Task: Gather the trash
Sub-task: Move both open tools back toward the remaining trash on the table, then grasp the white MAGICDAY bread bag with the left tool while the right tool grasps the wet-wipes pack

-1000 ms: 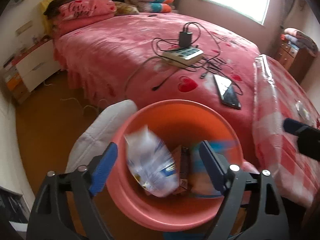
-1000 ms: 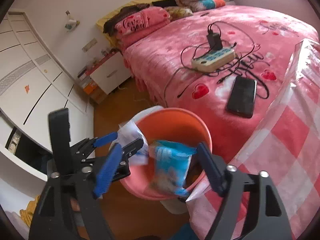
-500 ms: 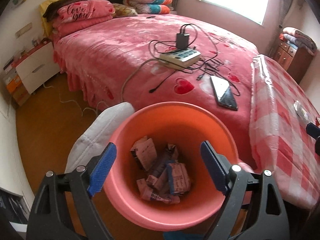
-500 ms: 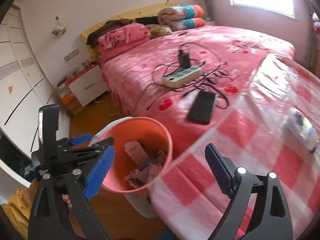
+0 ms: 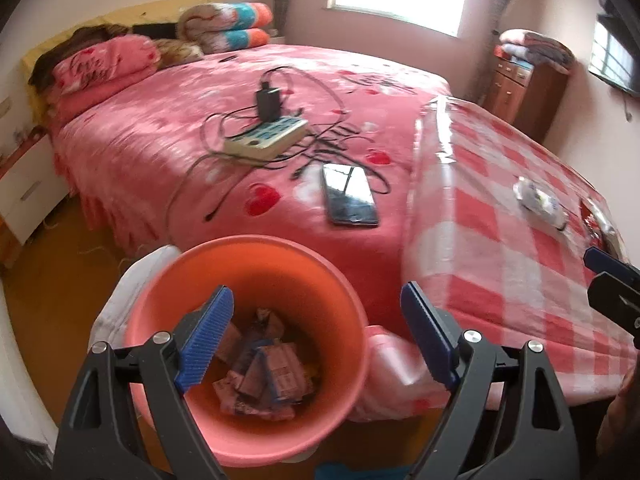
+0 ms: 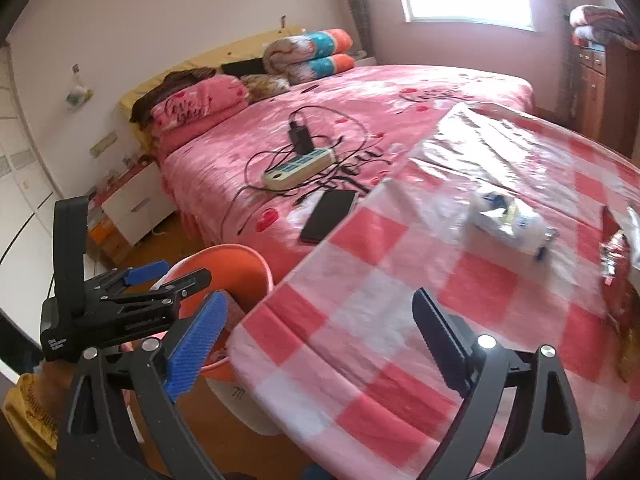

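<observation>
An orange bin [image 5: 248,280] stands on the floor by the bed, with several crumpled wrappers [image 5: 264,380] in its bottom. It shows partly in the right wrist view [image 6: 240,264]. My left gripper [image 5: 316,336] is open and empty just above the bin's right rim. My right gripper [image 6: 320,336] is open and empty over the near edge of the checked table [image 6: 400,300]. A white and blue crumpled wrapper [image 6: 508,224] lies on the table ahead of it, also seen in the left wrist view [image 5: 540,204]. A red shiny wrapper [image 6: 618,256] lies at the table's right edge.
The pink bed [image 5: 200,120] holds a power strip with cables [image 5: 268,140] and a black phone [image 5: 350,194]. A white bag or stool [image 5: 120,300] sits beside the bin. A nightstand [image 6: 136,204] is at the far left, a wooden dresser [image 5: 528,80] at the far right.
Both grippers let wrappers fall into the bin and stay open. The right gripper has swung right from over the bin to over the table. The left has shifted a little right.
</observation>
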Demonstrator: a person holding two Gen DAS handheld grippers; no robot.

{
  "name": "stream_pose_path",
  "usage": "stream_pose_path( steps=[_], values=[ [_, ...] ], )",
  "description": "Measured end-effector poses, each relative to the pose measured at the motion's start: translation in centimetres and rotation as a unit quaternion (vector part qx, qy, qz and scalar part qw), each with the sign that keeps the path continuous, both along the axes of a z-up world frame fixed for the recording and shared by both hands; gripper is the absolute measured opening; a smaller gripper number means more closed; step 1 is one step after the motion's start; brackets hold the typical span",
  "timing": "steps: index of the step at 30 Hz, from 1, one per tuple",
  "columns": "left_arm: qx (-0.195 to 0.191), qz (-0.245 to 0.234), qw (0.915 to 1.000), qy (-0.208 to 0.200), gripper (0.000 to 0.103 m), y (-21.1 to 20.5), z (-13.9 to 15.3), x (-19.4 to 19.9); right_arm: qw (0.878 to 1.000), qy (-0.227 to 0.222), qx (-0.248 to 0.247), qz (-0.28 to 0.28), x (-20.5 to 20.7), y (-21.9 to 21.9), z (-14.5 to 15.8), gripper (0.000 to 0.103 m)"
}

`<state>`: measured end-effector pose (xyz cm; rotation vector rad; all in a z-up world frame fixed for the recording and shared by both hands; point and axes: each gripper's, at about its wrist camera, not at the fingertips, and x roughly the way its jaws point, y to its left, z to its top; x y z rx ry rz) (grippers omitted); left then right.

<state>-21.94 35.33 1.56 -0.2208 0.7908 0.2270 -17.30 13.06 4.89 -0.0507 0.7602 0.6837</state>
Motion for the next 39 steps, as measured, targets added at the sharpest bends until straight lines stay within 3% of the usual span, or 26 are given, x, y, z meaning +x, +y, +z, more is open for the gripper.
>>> stream_pose_path(
  steps=[15,26,39],
  values=[
    [-0.004,-0.063,0.9979,-0.012,0.086,-5.8,2.3,1.0,0.997,-0.019,0.018,-0.072,-0.7,-7.4,2.2,0.093],
    [-0.043,-0.097,0.9942,-0.012,0.086,-10.4,4.4,3.0,0.991,-0.011,0.041,-0.123,0.4,-13.4,3.1,0.093],
    [-0.130,-0.156,0.9792,0.004,0.086,-16.4,4.5,9.9,0.963,0.056,0.099,-0.246,4.8,-23.5,2.5,0.093]
  ],
)
